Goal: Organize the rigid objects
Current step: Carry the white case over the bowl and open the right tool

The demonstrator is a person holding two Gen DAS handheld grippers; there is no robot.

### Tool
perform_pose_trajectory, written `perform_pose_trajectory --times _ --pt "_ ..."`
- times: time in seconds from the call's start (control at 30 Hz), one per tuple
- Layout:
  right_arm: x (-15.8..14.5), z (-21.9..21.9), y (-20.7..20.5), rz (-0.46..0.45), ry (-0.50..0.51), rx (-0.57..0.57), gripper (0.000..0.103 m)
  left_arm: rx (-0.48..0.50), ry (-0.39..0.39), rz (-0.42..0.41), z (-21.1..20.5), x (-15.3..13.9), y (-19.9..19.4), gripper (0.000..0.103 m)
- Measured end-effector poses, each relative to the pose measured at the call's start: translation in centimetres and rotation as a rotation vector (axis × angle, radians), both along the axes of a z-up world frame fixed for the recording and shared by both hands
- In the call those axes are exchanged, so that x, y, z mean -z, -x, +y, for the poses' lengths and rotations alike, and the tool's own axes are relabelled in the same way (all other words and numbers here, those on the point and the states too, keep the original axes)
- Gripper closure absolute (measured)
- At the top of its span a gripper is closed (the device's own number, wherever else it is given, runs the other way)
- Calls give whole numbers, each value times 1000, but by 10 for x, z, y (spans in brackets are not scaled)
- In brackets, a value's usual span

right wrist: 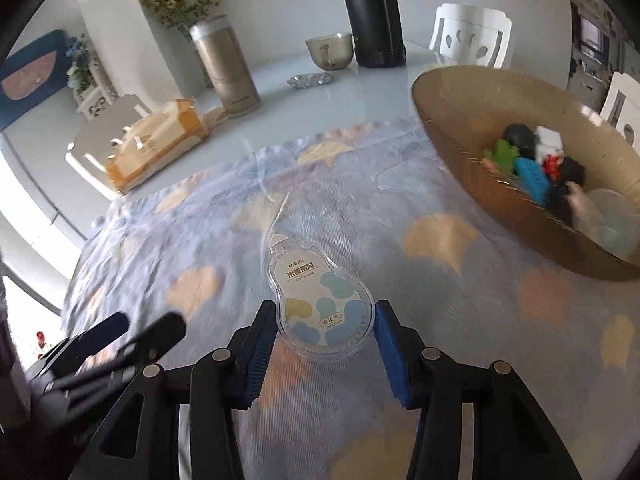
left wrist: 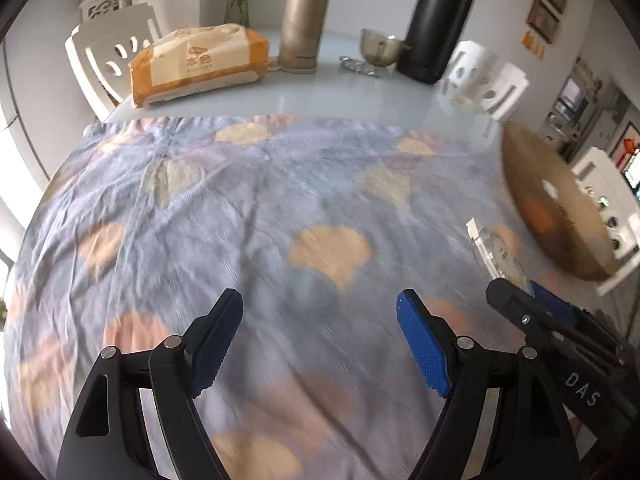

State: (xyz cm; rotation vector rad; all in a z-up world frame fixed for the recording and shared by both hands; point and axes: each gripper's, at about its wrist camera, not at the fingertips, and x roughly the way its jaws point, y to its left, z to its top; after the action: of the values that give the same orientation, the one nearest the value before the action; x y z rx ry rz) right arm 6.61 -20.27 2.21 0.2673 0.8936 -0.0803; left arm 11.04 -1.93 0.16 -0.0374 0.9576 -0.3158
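Now, cloth (right wrist: 360,220): it is covering the near part of the table and looking bare apart from the tape, so little seems left to tidy.
Bowl (right wrist: 460,152): it is sitting to the right on the cloth, already holding a heap of small things; the tape wants carrying over the near rim, high enough not to clip it.
Left gripper (left wrist: 320,336): its jaws are standing spread with nothing between them, hovering over bare cloth; best it keeps out of the way.
Right gripper (right wrist: 325,332): its jaws are pinching the rounded end of the tape, one blue pad on each side.
Tape (right wrist: 320,300): this clear correction-tape case is sticking out forward from the pads; its shell looks slick, so a firm, level hold matters, and I would let go only once it is well inside the bowl.
Strip (right wrist: 280,212): a thin tail seems to be trailing from the nose and could snag.
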Motion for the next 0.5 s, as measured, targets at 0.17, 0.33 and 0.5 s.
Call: perform_pose_trajectory --times 0.17,0.33,0.5 --pt "-37 -9 42 -110 73 0 55 12 -58 -104 -1 -20 47 25" --pt "-80 -41 66 -237 126 88 55 -22 -98 -188 2 -22 71 25" --pt "-104 -95 65 -280 126 224 55 -55 -65 -196 6 -1 72 25"
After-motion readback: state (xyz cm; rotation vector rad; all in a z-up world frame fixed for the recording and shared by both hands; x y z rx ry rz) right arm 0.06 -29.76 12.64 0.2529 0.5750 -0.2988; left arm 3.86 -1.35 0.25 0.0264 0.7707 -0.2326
